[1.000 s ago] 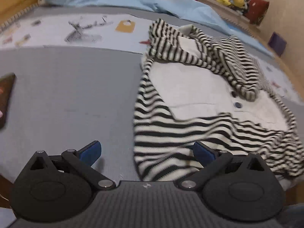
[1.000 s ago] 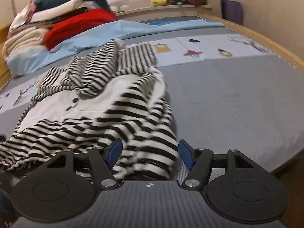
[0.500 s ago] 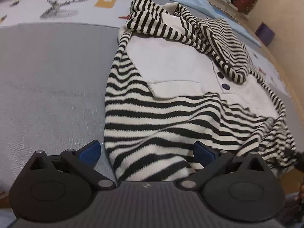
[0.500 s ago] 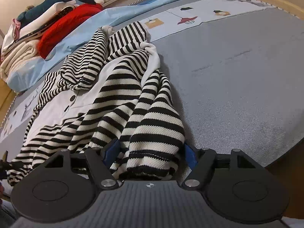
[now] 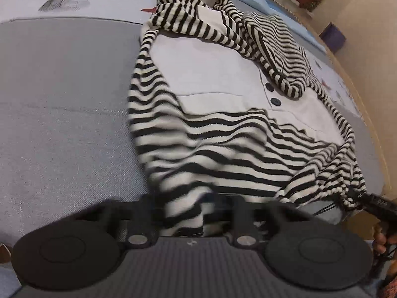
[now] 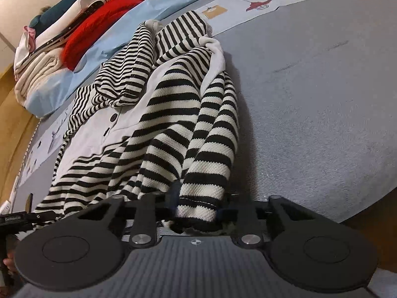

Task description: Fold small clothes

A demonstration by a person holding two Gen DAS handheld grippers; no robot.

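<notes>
Garment spread on the bed, one gripper at each near corner

The striped garment (image 5: 223, 129) lies on the bed cover (image 5: 62, 124); folded clothes (image 6: 57, 49) are stacked behind it, the left gripper (image 5: 183, 213) and right gripper (image 6: 197, 206) at its hem.

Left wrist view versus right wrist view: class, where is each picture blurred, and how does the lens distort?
Left wrist view: striped garment smeared near the left gripper; far buttons sharp. Right wrist view: knit crisp at the right gripper. Both: fisheye bends the bed.

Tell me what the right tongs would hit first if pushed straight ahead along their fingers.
The right tongs are closing on the striped hem of the sweater, so they would plough into that same bunched sweater first, probably pressing into the grey bed cover beneath.
</notes>
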